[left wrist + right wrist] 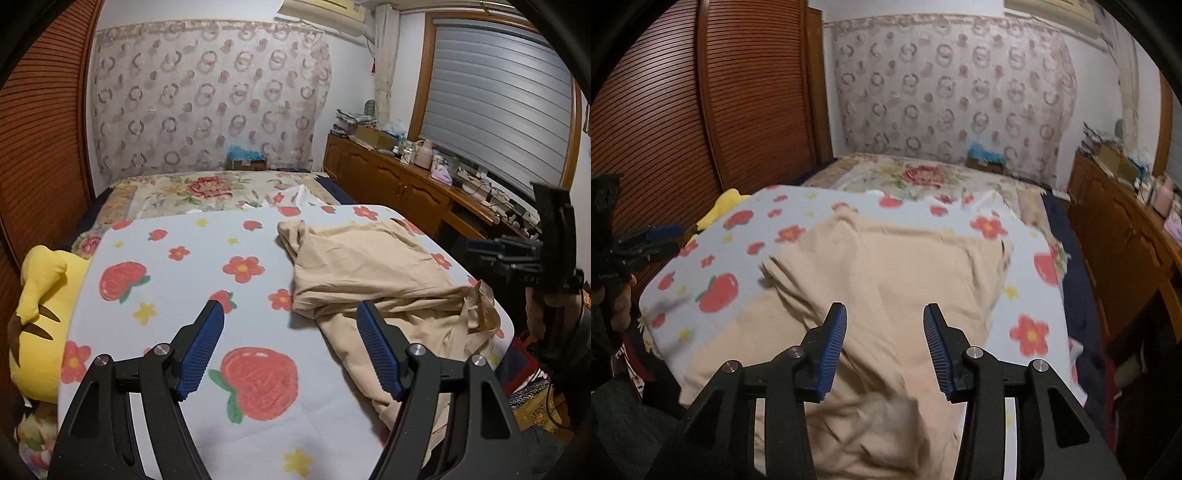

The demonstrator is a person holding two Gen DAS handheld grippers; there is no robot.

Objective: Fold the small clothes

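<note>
Garment, beige, lies crumpled on flowered sheet below both grippers. Left gripper: jaws wide apart, nothing between pads; garment edge under right-side jaw, bare sheet under left-side jaw. Right gripper: jaws about half apart, empty, garment directly beneath and ahead of them. Yellow plush toy far to left of left jaws.
</note>
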